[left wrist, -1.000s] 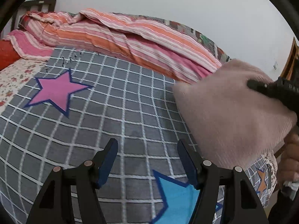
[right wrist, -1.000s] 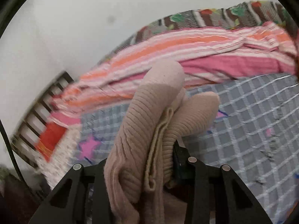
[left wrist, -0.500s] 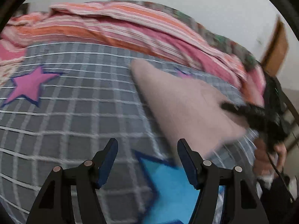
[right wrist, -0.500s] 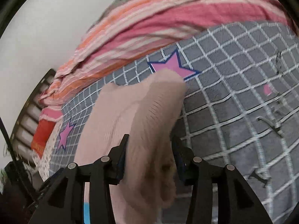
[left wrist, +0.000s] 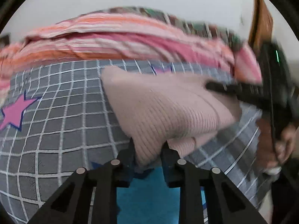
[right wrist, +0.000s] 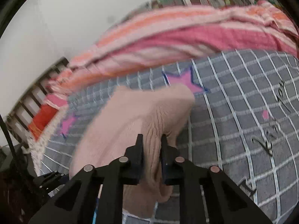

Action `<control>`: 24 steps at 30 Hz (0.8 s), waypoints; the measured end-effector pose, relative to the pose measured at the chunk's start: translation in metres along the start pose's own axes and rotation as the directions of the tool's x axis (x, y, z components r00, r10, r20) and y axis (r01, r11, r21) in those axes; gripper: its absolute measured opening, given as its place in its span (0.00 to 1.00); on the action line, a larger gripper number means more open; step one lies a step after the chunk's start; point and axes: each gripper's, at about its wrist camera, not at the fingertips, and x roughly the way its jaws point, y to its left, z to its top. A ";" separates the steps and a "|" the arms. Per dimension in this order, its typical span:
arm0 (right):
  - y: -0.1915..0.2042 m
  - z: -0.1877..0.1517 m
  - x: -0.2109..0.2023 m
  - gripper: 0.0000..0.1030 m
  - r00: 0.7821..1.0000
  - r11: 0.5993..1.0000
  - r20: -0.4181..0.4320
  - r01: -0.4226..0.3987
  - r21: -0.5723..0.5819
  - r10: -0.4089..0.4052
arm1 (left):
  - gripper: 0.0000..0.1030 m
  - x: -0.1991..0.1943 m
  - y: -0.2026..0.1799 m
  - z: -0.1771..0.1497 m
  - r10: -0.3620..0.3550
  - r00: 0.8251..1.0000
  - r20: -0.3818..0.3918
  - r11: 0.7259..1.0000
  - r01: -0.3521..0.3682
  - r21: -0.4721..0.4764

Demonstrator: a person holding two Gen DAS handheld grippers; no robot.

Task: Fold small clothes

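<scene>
A beige ribbed knit garment (left wrist: 164,108) lies spread on the grey checked bedspread (left wrist: 61,115). My left gripper (left wrist: 147,149) is shut on its near corner. My right gripper (right wrist: 151,143) is shut on a bunched edge of the same garment (right wrist: 134,115); it also shows in the left wrist view (left wrist: 224,87) at the garment's far right side. The cloth stretches between both grippers, low over the bed.
A rumpled pink and orange striped quilt (left wrist: 112,37) lies along the back by the white wall. Pink stars (left wrist: 13,113) and a blue star (left wrist: 149,186) mark the bedspread. A slatted headboard (right wrist: 33,93) stands at the left. A wooden door frame (left wrist: 261,18) is at the right.
My left gripper, open and empty before, has closed on the garment's near corner. My right gripper has lowered the garment from the air onto the bed.
</scene>
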 end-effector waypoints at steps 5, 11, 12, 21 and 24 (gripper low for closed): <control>-0.001 -0.018 0.027 0.13 0.992 0.995 -0.091 0.088 -0.054 -0.092 | 0.23 0.009 0.020 -0.008 -0.051 0.997 -0.055 0.996 0.046 -0.079; 0.006 -0.012 0.007 0.31 0.985 0.978 -0.051 0.155 -0.137 -0.163 | 0.32 -0.011 0.017 -0.013 -0.050 0.997 -0.059 0.996 0.045 -0.076; 0.009 -0.009 0.002 0.31 0.983 0.972 -0.031 0.172 -0.160 -0.179 | 0.35 -0.021 0.019 -0.013 -0.044 0.998 -0.038 0.996 0.041 -0.079; 0.028 0.012 0.013 0.31 0.983 0.956 0.059 0.181 -0.230 -0.172 | 0.48 0.014 0.007 0.050 0.029 0.999 0.014 0.998 -0.028 -0.053; 0.021 0.002 0.048 0.27 0.959 0.926 -0.028 0.263 -0.269 -0.280 | 0.44 0.045 0.007 0.041 0.086 0.992 -0.088 0.995 -0.090 -0.036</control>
